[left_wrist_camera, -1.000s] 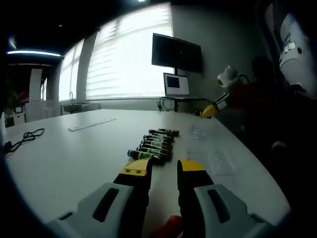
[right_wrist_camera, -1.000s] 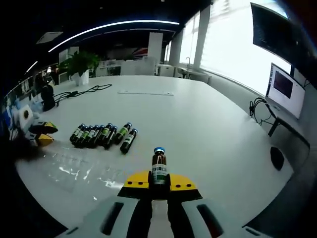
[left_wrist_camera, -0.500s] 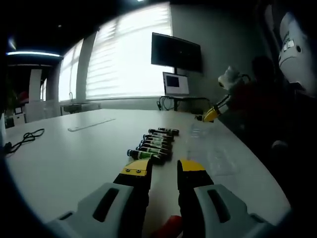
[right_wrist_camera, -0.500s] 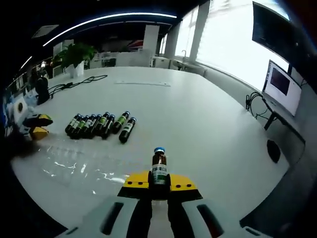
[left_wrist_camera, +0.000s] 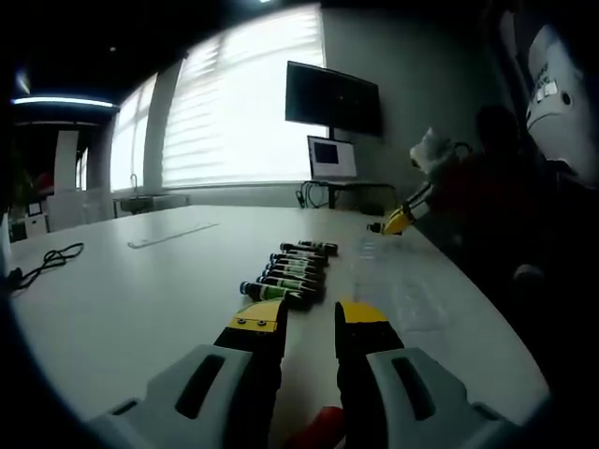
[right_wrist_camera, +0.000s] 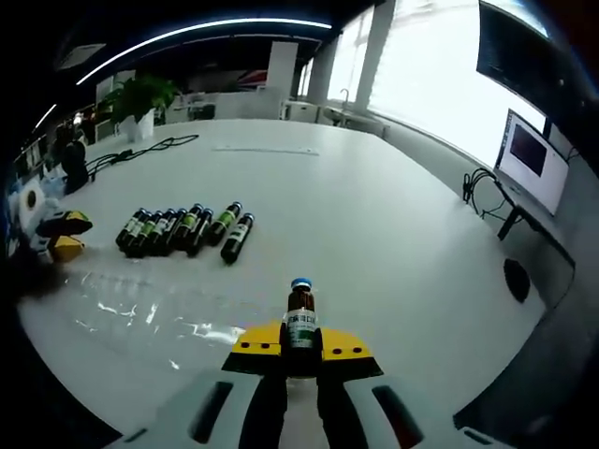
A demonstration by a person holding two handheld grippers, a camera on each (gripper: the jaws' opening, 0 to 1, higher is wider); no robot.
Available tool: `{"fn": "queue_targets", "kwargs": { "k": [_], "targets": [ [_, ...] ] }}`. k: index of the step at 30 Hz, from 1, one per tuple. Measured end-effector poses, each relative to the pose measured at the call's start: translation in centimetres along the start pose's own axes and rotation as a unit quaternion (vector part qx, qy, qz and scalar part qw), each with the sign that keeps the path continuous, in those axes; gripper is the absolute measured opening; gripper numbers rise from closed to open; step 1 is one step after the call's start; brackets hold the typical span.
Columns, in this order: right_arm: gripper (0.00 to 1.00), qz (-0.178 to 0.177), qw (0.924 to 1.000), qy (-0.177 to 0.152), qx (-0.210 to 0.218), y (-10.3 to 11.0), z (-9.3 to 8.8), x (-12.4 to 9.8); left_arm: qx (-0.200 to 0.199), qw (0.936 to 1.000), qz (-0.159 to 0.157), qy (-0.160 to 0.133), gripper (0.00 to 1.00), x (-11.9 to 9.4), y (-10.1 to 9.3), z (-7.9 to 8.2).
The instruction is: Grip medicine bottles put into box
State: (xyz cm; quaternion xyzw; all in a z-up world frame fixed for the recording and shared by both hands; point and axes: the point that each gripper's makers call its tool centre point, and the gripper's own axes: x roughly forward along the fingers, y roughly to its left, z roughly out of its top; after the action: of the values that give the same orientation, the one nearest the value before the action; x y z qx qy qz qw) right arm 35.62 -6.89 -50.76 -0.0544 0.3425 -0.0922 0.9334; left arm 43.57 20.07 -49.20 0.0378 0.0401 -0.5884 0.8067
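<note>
I'm seeing the clear box [right_wrist_camera: 154, 313] only as glints on the table; its walls are blending into the white top. My right gripper's [right_wrist_camera: 300, 348] jaws are covering the held bottle's [right_wrist_camera: 300, 314] base, and its label print is staying too small to read.

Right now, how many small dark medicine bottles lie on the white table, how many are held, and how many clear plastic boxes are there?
Lying in a row, dark medicine bottles: about 8 (tightly packed)
Held in the right gripper, dark medicine bottle: 1
On the table, clear plastic box: 1
Total: about 10
</note>
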Motion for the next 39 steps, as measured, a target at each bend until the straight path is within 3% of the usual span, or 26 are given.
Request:
{"fn": "queue_targets", "kwargs": {
  "k": [12,20,32,39],
  "targets": [
    [0.08,-0.009,0.9998,0.010,-0.018,0.0,-0.3,0.1,0.000,1.0000,0.000,0.000,0.14,0.0,0.0,0.0],
    [0.06,-0.005,0.9998,-0.005,-0.017,0.2,0.1,0.1,0.001,1.0000,-0.001,0.001,0.14,0.0,-0.1,0.0],
    [0.06,0.042,0.9988,-0.018,-0.017,-0.2,1.0,-1.1,0.002,1.0000,-0.001,0.002,0.14,0.0,0.0,0.0],
    [0.05,0.071,0.9961,-0.013,-0.051,0.1,1.2,-0.8,0.003,1.0000,0.000,0.002,0.14,0.0,0.0,0.0]
  ]
}}
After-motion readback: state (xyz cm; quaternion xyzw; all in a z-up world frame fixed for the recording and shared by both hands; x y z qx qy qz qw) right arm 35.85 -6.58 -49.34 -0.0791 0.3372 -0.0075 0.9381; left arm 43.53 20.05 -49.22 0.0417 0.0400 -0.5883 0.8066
